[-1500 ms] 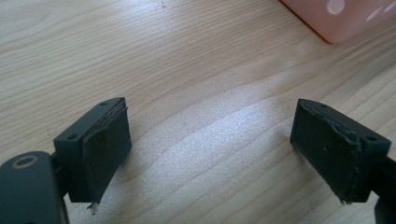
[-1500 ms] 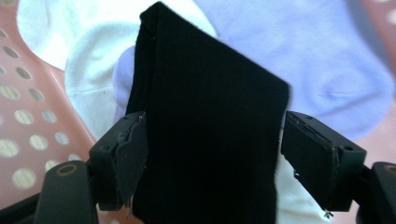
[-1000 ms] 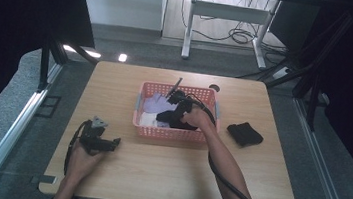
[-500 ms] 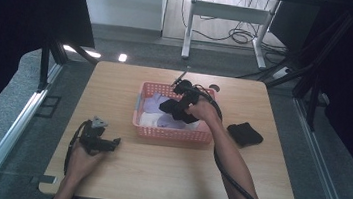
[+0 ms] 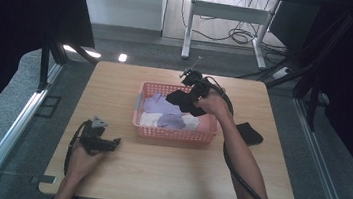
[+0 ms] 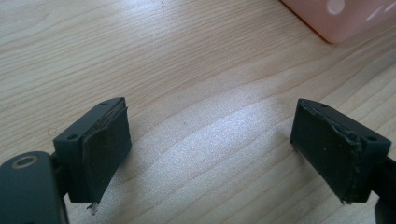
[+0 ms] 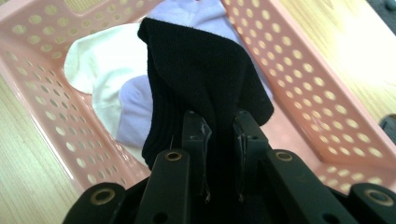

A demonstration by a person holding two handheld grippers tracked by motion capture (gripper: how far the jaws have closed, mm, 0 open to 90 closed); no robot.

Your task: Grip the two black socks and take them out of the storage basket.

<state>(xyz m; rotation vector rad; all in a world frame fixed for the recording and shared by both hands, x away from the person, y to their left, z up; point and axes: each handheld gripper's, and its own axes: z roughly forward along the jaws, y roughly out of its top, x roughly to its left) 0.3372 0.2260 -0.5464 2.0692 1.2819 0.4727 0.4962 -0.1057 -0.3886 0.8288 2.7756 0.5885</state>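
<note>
A black sock (image 7: 201, 74) hangs from my right gripper (image 7: 219, 135), whose jaws are shut on its cuff. In the high view the right gripper (image 5: 191, 97) holds the black sock (image 5: 178, 100) above the pink basket (image 5: 137, 120). Lilac socks (image 5: 161, 105) and a white sock (image 7: 100, 70) lie inside the basket (image 7: 299, 65). My left gripper (image 5: 109, 143) rests low over the bare table near the front left, jaws wide apart with nothing between them (image 6: 210, 144).
A second black item (image 5: 249, 133) lies on the table right of the basket. A corner of the basket (image 6: 341, 18) shows ahead of the left gripper. The wooden table (image 5: 165, 179) ends close to the person at the front.
My right gripper has risen out of the basket, lifting the black sock clear of the other socks. The left gripper has stayed in place.
</note>
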